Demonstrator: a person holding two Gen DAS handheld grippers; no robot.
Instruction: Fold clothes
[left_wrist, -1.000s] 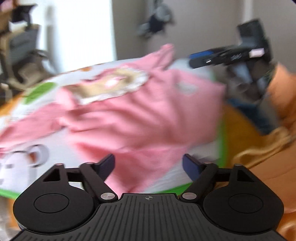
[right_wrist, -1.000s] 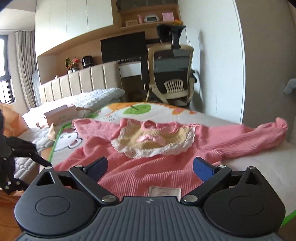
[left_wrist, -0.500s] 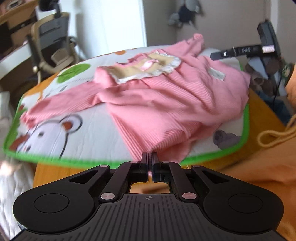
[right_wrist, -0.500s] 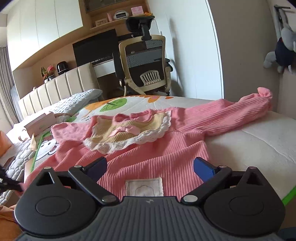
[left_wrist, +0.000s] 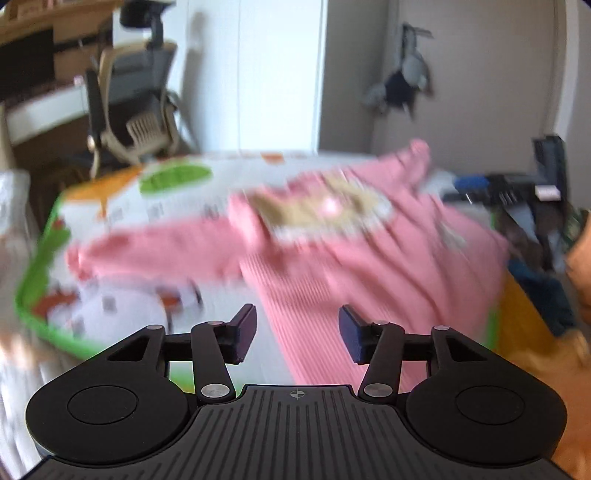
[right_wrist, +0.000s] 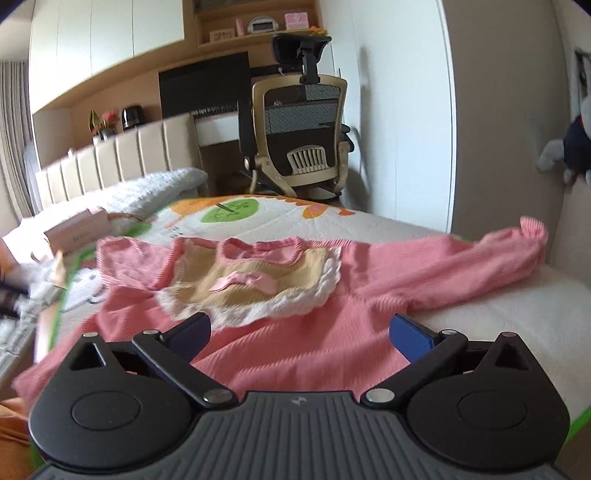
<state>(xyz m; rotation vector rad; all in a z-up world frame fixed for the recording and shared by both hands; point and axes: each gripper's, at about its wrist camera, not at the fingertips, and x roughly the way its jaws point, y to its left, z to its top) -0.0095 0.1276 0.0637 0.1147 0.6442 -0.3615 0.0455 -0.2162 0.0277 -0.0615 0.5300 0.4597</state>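
A pink ribbed child's top (right_wrist: 314, 332) with a cream lace-edged bib and pink bow (right_wrist: 251, 282) lies spread face up on a cartoon-print mat (right_wrist: 332, 221) on a bed. One sleeve (right_wrist: 480, 258) stretches to the right. My right gripper (right_wrist: 299, 328) is open just above the top's lower body, holding nothing. In the blurred left wrist view the same pink top (left_wrist: 351, 266) lies ahead, its other sleeve (left_wrist: 147, 247) reaching left. My left gripper (left_wrist: 297, 328) is open over the top's hem edge, empty.
An office chair (right_wrist: 303, 125) stands beyond the bed by a desk with a dark monitor (right_wrist: 203, 85). A padded headboard (right_wrist: 118, 162), a white blanket (right_wrist: 140, 192) and a pink box (right_wrist: 74, 232) lie to the left. Orange fabric (left_wrist: 546, 365) lies right of the mat. A plush toy (left_wrist: 402, 77) hangs on the wall.
My left gripper was shut half a second ago and is now open, turned more towards the top's middle. My right gripper moved forward over the top and stayed open.
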